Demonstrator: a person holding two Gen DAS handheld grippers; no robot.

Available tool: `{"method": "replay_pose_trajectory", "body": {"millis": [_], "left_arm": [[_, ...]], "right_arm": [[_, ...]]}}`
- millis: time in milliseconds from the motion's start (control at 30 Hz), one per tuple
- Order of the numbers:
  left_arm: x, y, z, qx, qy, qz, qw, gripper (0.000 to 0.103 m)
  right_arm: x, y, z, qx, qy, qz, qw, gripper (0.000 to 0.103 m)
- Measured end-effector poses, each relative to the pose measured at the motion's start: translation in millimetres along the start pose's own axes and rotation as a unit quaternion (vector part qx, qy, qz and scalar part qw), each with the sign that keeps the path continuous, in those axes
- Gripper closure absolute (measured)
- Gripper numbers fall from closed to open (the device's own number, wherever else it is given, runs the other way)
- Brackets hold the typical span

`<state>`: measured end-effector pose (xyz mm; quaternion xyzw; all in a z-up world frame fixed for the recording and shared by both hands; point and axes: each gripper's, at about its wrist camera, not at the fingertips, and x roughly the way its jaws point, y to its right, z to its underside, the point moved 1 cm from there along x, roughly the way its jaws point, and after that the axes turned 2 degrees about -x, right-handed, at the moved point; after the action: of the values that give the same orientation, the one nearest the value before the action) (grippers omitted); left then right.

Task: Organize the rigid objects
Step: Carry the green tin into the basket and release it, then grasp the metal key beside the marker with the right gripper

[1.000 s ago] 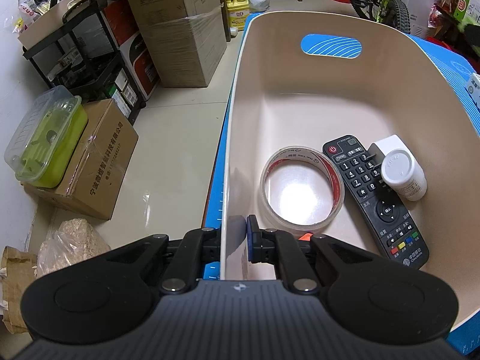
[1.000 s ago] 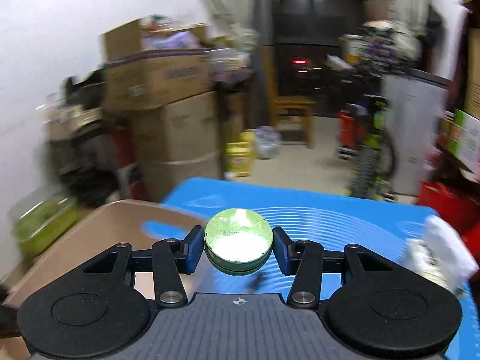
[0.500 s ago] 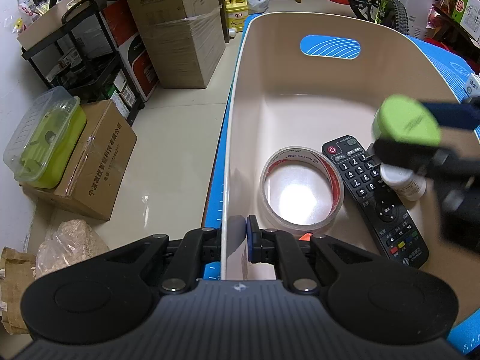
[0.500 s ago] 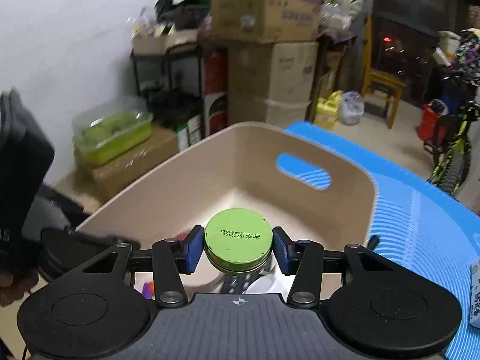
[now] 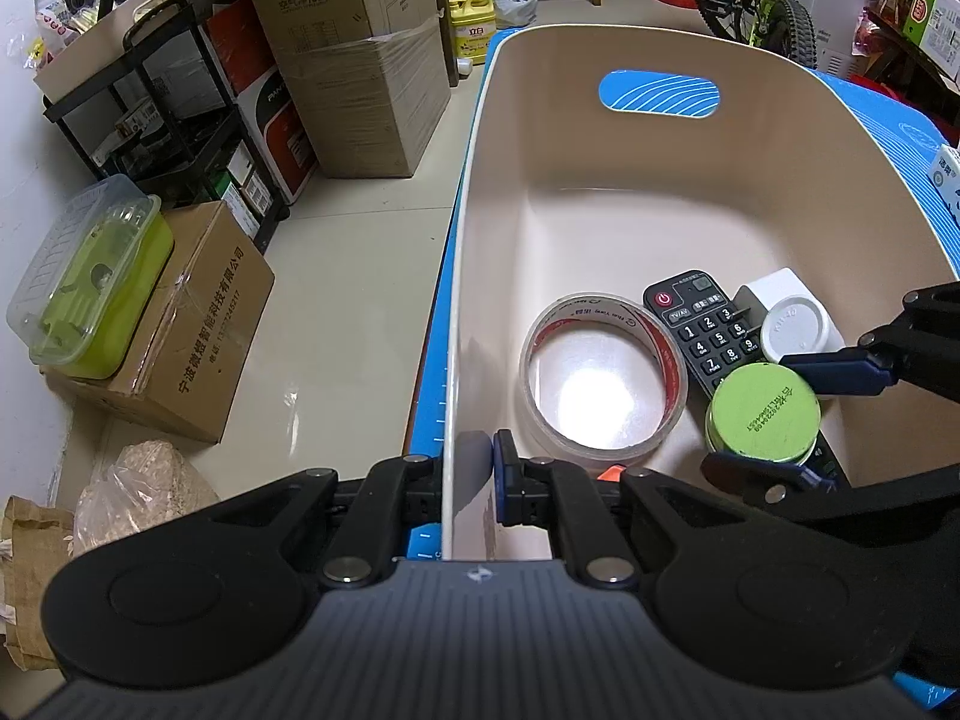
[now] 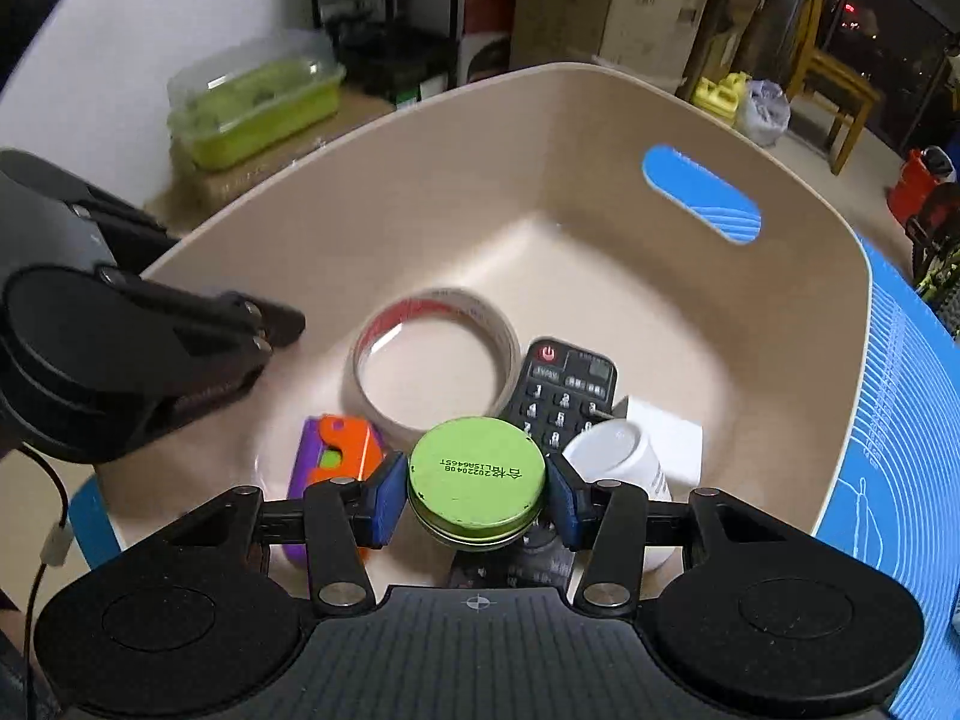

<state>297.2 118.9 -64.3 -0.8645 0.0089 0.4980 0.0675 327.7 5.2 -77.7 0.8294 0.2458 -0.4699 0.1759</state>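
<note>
My right gripper (image 6: 475,492) is shut on a round green tin (image 6: 477,480) and holds it low inside the beige bin (image 6: 456,138), over the black remote (image 6: 561,390). The tin also shows in the left wrist view (image 5: 763,411) between the right gripper's pads. My left gripper (image 5: 465,480) is shut on the bin's near left wall (image 5: 462,360). In the bin lie a tape roll (image 5: 600,372), the remote (image 5: 699,324), a white bottle (image 5: 795,330) and an orange and purple toy (image 6: 336,462).
The bin stands on a blue mat (image 6: 900,420) on a table. Left of the table are cardboard boxes (image 5: 180,336), a green lidded container (image 5: 90,294) and a black shelf (image 5: 150,108). A white pack (image 5: 948,177) lies on the mat at far right.
My right gripper has carried the green tin from above the mat into the bin and lowered it over the remote. The left gripper has stayed clamped on the bin wall.
</note>
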Motion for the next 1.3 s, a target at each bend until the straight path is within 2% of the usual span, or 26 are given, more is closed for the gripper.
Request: {"method": "replay_pose_trajectory", "body": {"millis": [100,133,233,333,433,500,667,800,933,1100,1300], "left_arm": [[-0.3,0.5,-0.1,0.001,0.001,0.000,1.0000,0.092],[0.0,0.5,0.0,0.001,0.000,-0.001,1.0000,0.092],[-0.4,1.0,-0.4,0.000,0.000,0.000,1.0000,0.092],[-0.7,0.7,-0.8,0.000,0.000,0.000,1.0000,0.092],[-0.8,0.6,-1.0,0.000,0.000,0.001,1.0000,0.092],[-0.7,0.5,-1.1,0.000,0.000,0.001,1.0000,0.092],[-0.6,0.5,-1.0,0.000,0.000,0.000,1.0000,0.092],[-0.2,1.1,-0.9,0.001,-0.001,-0.002,1.0000,0.092],[0.3,2.2,-1.0,0.001,-0.001,-0.004,1.0000,0.091],[0.1,4.2,-0.6,0.003,-0.001,-0.007,1.0000,0.091],[0.0,3.8,-0.7,0.003,-0.001,-0.007,1.0000,0.091]], "right_arm": [[-0.3,3.3,0.0,0.001,-0.016,-0.004,1.000,0.047],[-1.5,4.7,0.1,0.003,-0.014,-0.007,1.000,0.041],[-7.6,9.2,0.9,0.007,0.002,-0.024,1.000,0.031],[-10.6,16.0,-0.2,0.007,0.015,-0.022,1.000,0.031],[-25.8,28.5,-0.5,0.018,0.045,-0.026,0.998,0.031],[-43.8,39.4,-0.2,0.026,0.081,-0.019,0.996,0.031],[-85.7,77.0,4.9,0.063,0.171,0.026,0.983,0.031],[-95.1,116.9,15.2,0.120,0.201,0.060,0.970,0.032],[-82.1,151.8,29.8,0.167,0.193,0.083,0.963,0.033],[-40.7,182.4,49.1,0.207,0.154,0.086,0.962,0.035],[9.1,184.2,66.3,0.213,0.107,0.086,0.967,0.038]]}}
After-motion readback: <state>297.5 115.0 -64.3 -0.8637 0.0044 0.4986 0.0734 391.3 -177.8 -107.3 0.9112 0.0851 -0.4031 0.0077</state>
